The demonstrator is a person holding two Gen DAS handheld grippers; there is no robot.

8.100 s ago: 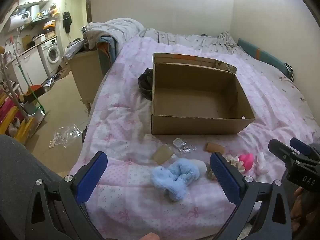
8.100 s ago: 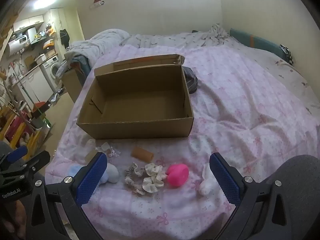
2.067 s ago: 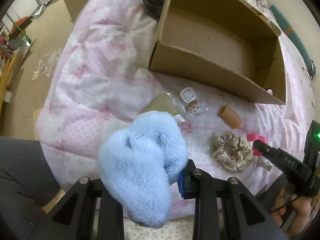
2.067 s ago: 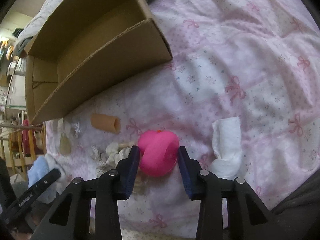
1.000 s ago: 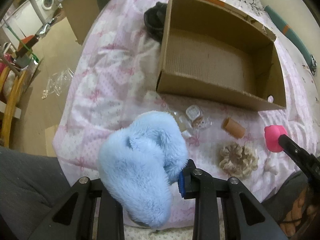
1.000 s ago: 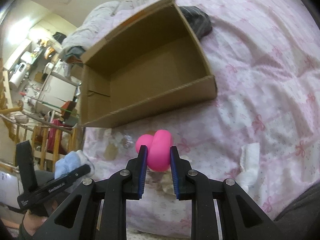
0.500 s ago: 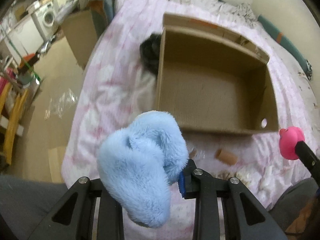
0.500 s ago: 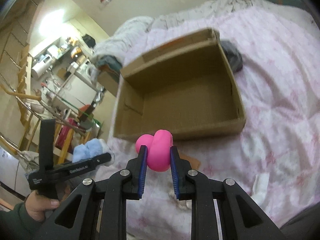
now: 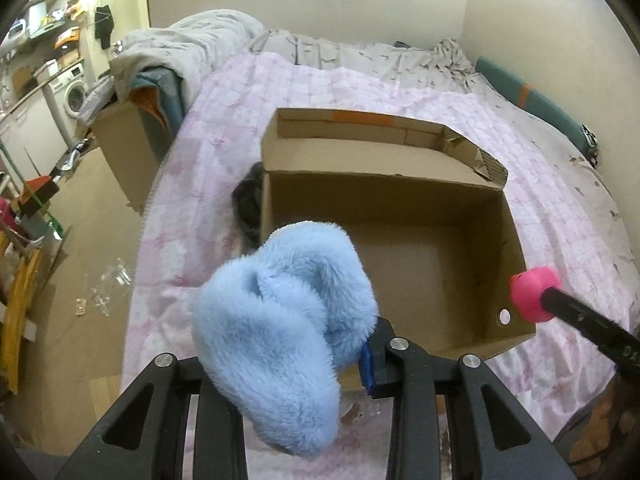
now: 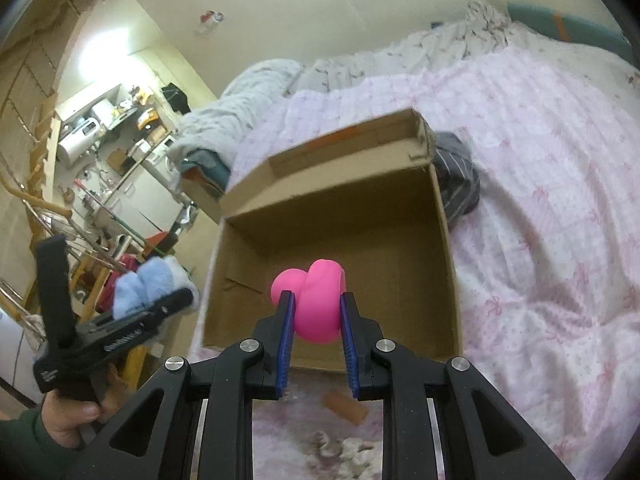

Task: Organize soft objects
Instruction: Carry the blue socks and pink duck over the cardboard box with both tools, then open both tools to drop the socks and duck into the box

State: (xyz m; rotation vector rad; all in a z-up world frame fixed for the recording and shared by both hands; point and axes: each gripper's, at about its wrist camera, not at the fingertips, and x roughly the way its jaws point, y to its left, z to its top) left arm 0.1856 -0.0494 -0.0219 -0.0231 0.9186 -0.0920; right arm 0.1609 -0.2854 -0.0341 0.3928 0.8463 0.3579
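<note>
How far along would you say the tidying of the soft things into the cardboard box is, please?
Nothing is packed yet: the open brown cardboard box shows only a bare floor. In hand: the left hand-held gripper grips a fluffy light-blue plush item, and the right hand-held gripper a squashy pink blob, both near the box. A cream scrunchie waits on the bedspread.

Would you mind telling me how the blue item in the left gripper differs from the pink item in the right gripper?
The blue fluffy toy is furry and bulky, spilling over the left gripper; the pink toy is smooth, rounded and small enough to sit between the right gripper's fingers. The blue one droops; the pink one keeps its shape. Both are held above the cardboard box.
</note>
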